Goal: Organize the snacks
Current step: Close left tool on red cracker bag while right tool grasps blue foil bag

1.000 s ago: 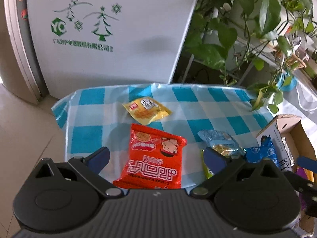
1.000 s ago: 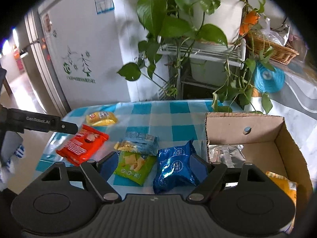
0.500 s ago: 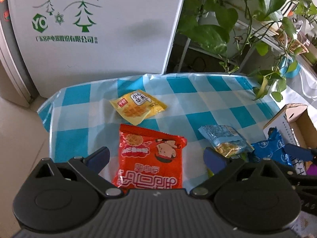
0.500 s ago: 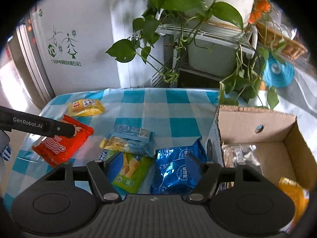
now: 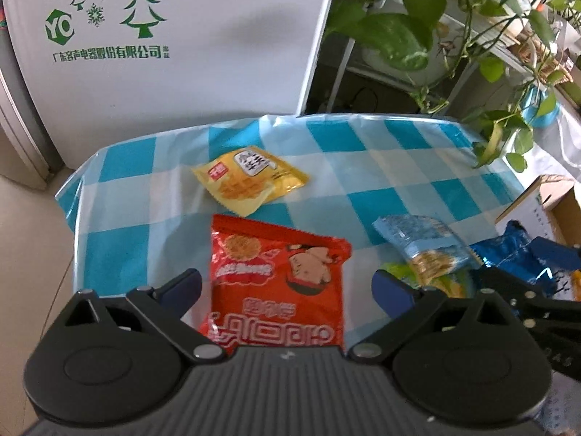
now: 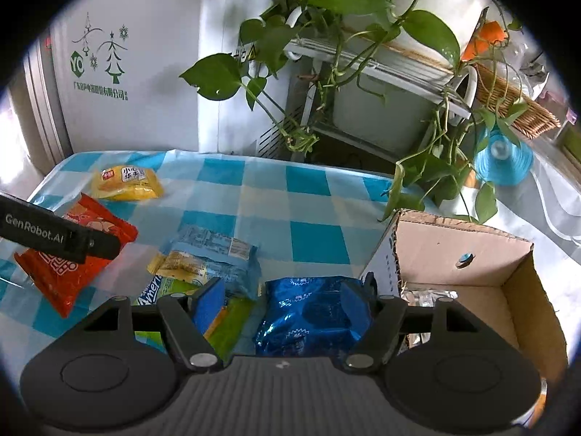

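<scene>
Blue-and-white checked cloth (image 6: pixel 312 232) covers the table you are working at, with a white cabinet and trailing pothos plants behind it, and most of the sorting is not yet done. Your cardboard box (image 6: pixel 523 290) stands open at the right end of the table, holding a silvery packet (image 6: pixel 428 296) on its floor and something orange low in its near corner, so I judge only a couple of snacks are put away. Five packets lie loose on the cloth: the yellow packet (image 5: pixel 250 180) farthest back, the red packet (image 5: pixel 279 283) nearer you, the pale blue packet (image 6: pixel 214 258) lying partly on top of a green packet (image 6: pixel 225 327), and the dark blue foil packet (image 6: pixel 308 312) just beside the box wall. Your left gripper (image 5: pixel 285 289) straddles the red packet with its jaws closing, a clear gap on either side, so nothing is gripped. Your right gripper (image 6: pixel 279 303) has the dark blue foil packet between its fingers, jaws opening slightly; the right pad looks to be at the foil's edge, the left pad stands clear, so I would call it unclamped. All five remain to go in the box.
</scene>
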A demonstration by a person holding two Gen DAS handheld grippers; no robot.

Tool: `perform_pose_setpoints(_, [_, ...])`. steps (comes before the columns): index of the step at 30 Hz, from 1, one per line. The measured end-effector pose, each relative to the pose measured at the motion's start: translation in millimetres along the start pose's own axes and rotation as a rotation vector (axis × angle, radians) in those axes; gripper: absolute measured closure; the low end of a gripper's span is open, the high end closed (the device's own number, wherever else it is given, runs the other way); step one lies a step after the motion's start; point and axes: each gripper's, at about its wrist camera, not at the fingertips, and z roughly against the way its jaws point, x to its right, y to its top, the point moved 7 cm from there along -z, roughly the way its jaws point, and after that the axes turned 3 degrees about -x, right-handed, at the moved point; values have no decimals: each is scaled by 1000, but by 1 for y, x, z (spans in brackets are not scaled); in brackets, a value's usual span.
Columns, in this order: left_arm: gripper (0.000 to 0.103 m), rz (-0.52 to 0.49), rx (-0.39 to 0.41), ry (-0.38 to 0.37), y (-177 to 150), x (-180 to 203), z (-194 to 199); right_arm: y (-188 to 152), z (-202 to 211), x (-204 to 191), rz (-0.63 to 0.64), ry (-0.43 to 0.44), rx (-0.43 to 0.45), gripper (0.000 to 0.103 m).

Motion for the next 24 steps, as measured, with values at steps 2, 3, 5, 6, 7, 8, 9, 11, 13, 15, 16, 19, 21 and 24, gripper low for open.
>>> perform_pose_setpoints(2, [14, 2, -10, -4, -4, -4, 0, -1, 1, -1, -9, 45, -24, 27])
perform_pose_setpoints(3, [21, 4, -21, -6, -6, -6, 0, -4, 1, -2, -22, 75, -46, 27])
perform_pose_setpoints(5, [24, 16, -39, -21, -10, -10, 0, -8, 3, -5, -35, 123, -75, 27])
perform_pose_setpoints(6, [25, 20, -37, -28, -11, -12, 1, -9, 6, -7, -37, 151, -81, 27])
perform_pose_setpoints(7, [26, 16, -34, -28, -12, -13, 3, -11, 8, -9, -48, 188, -95, 27])
perform_pose_setpoints(8, [27, 10, -32, -27, -12, -14, 4, -13, 11, -12, -64, 232, -115, 28])
perform_pose_setpoints(9, [28, 7, -29, -28, -13, -15, 6, -15, 13, -14, -78, 264, -135, 29])
perform_pose_setpoints(11, [30, 19, -26, -36, -12, -17, 9, -18, 17, -15, -102, 301, -149, 30])
perform_pose_setpoints(13, [30, 37, -21, -47, -12, -19, 11, -13, 23, -11, -94, 274, -107, 30])
perform_pose_setpoints(15, [30, 44, -14, -48, -10, -19, 13, -6, 24, -3, -110, 224, -57, 29])
perform_pose_setpoints(16, [30, 45, -9, -47, -9, -19, 13, -2, 21, 2, -115, 184, -33, 30])
perform_pose_setpoints(19, [30, 44, 11, -50, -4, -16, 16, 7, 10, 4, -24, 91, 3, 30])
perform_pose_setpoints(21, [30, 27, 15, -50, -3, -12, 16, 12, 3, 1, 29, 76, 17, 30])
perform_pose_setpoints(24, [30, 12, 13, -46, -5, -10, 15, 14, -14, -2, 35, 101, -13, 30])
